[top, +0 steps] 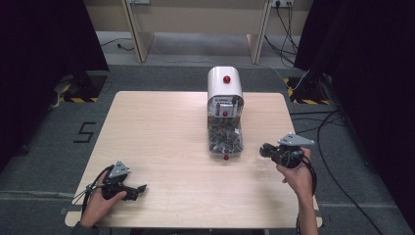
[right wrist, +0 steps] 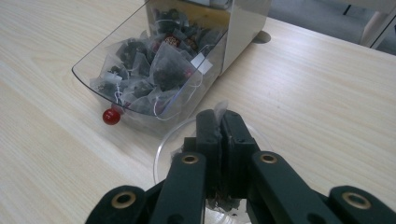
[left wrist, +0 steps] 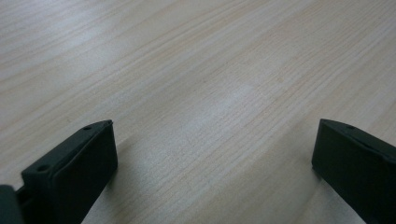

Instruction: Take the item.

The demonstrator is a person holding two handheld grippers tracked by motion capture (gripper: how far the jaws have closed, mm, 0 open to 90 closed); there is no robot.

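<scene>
A white dispenser (top: pixel 224 88) stands at the table's far middle, its clear drawer (right wrist: pixel 88 70) pulled out and heaped with several pyramid tea bags (right wrist: pixel 163 65). A red knob (right wrist: pixel 111 116) marks the drawer front. My right gripper (right wrist: pixel 221 122) is shut on a tea bag (right wrist: pixel 219 108), whose corner pokes up between the jaws. It hangs over a clear round dish (right wrist: pixel 163 149) just right of the drawer. In the high view the right gripper (top: pixel 264 149) sits right of the drawer (top: pixel 225 142). My left gripper (top: pixel 142 188) rests near the front left, open (left wrist: pixel 215 123) over bare wood.
The light wooden table (top: pixel 166 137) has a wide bare stretch between the two grippers. Cables (top: pixel 333 161) trail on the grey floor off the table's right edge. Desk legs (top: pixel 139 39) stand beyond the far edge.
</scene>
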